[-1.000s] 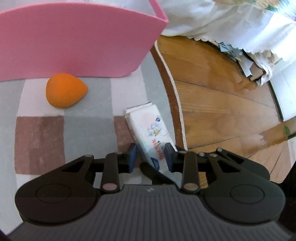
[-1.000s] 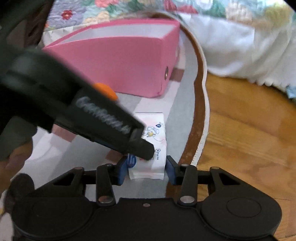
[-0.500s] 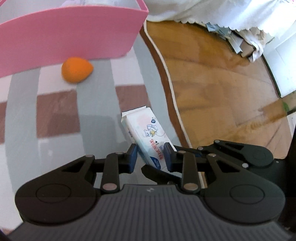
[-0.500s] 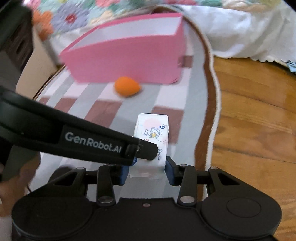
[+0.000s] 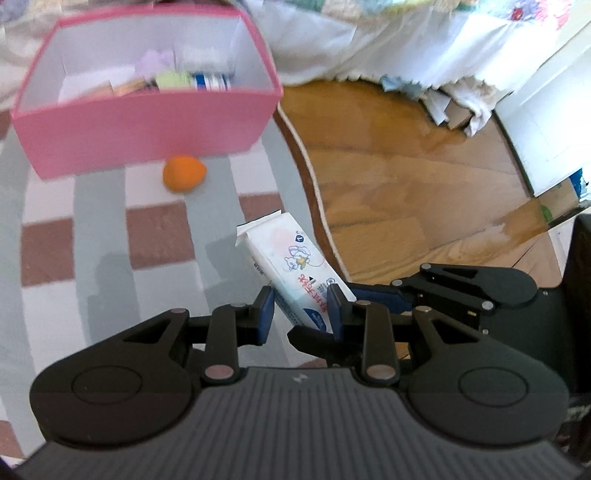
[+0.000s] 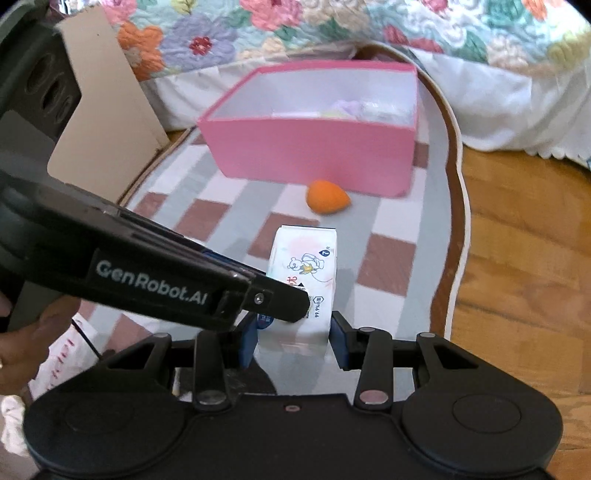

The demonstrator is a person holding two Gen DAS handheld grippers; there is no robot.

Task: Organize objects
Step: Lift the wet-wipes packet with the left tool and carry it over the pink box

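Observation:
A white tissue pack (image 5: 291, 258) with a cartoon print is held up above the checked rug by both grippers at its near end. My left gripper (image 5: 300, 314) is shut on it, and so is my right gripper (image 6: 293, 339); the pack also shows in the right wrist view (image 6: 308, 266). The left gripper's black body (image 6: 147, 273) crosses the right wrist view. A pink box (image 5: 147, 114) with several items inside stands farther on, seen too in the right wrist view (image 6: 314, 155). An orange egg-shaped sponge (image 5: 183, 172) lies on the rug in front of it.
The checked rug (image 5: 110, 229) ends at a white trim to the right, with wooden floor (image 5: 406, 177) beyond. A bed with a floral quilt (image 6: 332, 33) and white skirt stands behind the box. A beige board (image 6: 103, 110) leans at the left.
Both grippers have risen and pulled back with the tissue pack between them. The pink box and orange sponge now look farther away and the box's inside shows.

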